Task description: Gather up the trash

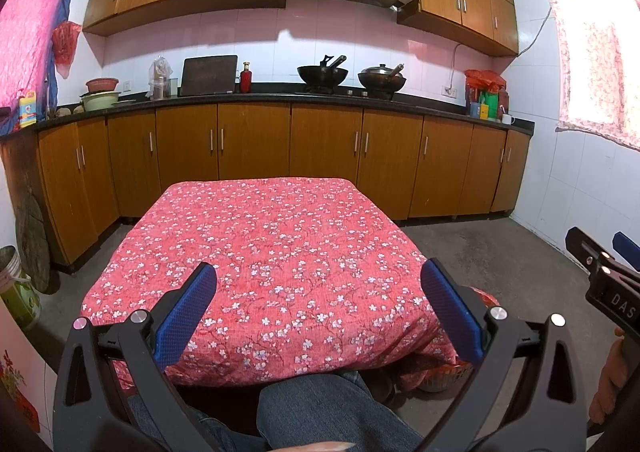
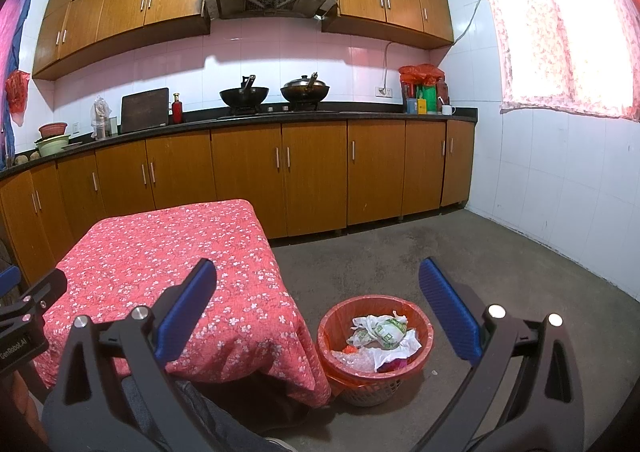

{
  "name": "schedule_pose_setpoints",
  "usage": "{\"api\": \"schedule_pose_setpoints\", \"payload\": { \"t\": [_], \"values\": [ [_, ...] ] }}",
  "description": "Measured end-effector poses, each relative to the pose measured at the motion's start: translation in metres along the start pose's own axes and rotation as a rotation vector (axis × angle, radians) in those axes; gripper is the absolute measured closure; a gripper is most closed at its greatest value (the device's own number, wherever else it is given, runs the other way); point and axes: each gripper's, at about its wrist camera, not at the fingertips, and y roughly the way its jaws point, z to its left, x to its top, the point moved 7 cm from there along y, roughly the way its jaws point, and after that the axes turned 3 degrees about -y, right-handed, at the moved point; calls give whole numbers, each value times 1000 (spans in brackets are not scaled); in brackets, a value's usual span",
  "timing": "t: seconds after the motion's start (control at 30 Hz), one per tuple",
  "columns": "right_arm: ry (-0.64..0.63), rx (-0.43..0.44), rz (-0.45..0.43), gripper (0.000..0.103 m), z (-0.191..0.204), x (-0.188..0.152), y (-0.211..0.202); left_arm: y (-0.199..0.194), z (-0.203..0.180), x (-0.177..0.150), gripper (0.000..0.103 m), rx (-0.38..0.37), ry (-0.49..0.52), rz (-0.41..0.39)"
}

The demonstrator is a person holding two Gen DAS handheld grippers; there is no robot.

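A red trash basket point(image 2: 332, 326) lined with a red bag stands on the floor at the table's near right corner. It holds crumpled white and green wrappers point(image 2: 386, 332) and clear plastic. My right gripper point(image 2: 318, 292) is open and empty, held above and in front of the basket. My left gripper point(image 1: 318, 296) is open and empty over the near part of the table with the red floral cloth point(image 1: 260, 252). No trash shows on the cloth. The right gripper also shows at the right edge of the left wrist view point(image 1: 600, 272).
Wooden base cabinets point(image 1: 252, 143) and a dark counter with two woks point(image 1: 322, 73) run behind the table. Bare concrete floor point(image 2: 480, 252) lies right of the table. A white tiled wall with a curtained window point(image 2: 560, 31) is at the right. My knee in jeans point(image 1: 320, 408) is below.
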Motion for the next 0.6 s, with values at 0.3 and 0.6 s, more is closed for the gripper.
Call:
{"api": "schedule_pose_setpoints", "payload": {
  "t": [0.3,0.6],
  "values": [
    [1,0,1,4,0,1,0,0,0,-1,2,0,0,1],
    [5,-2,4,4,3,-5,0,0,1,-2,2,0,0,2]
  ]
}}
